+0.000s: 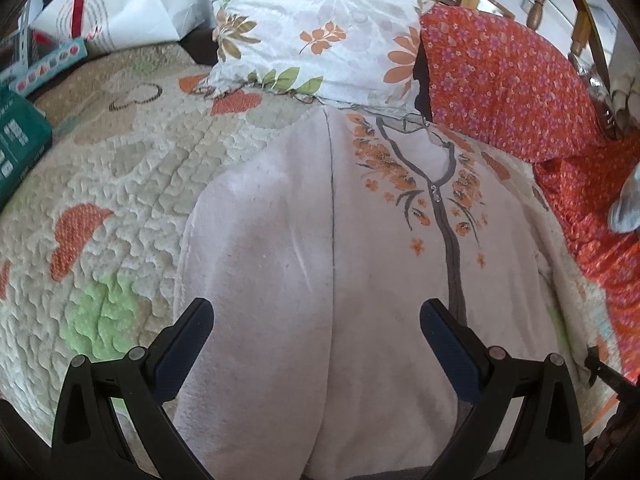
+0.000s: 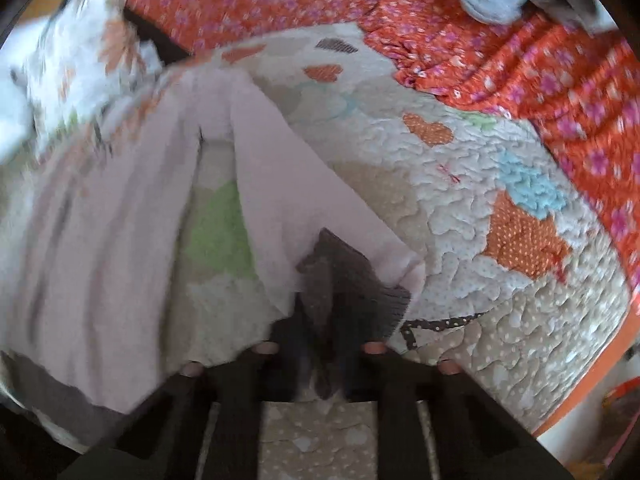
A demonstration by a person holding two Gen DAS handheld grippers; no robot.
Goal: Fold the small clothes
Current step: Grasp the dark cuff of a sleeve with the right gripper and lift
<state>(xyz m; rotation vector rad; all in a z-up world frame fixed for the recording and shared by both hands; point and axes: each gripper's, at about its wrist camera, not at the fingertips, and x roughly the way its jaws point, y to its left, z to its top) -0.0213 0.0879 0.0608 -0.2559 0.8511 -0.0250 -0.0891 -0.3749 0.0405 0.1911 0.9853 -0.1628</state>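
Left gripper (image 1: 316, 320) spread wide, nothing between, above pale fleece top (image 1: 320, 240) lying flat on bumpy patchwork quilt (image 1: 120, 168). Right gripper (image 2: 320, 344) clenched on grey ribbed cuff (image 2: 352, 280) of sleeve (image 2: 280, 168), near quilt's front edge. Open quilt either side; floral pillow (image 1: 320, 28) and red cloth (image 1: 512, 80) crowding far edge.

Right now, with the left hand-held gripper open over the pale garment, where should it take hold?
Probably the near hem of the pale garment, from the viewer's side. It lies flat between the open left hand-held gripper fingers, so pinch a thin edge, not the middle.
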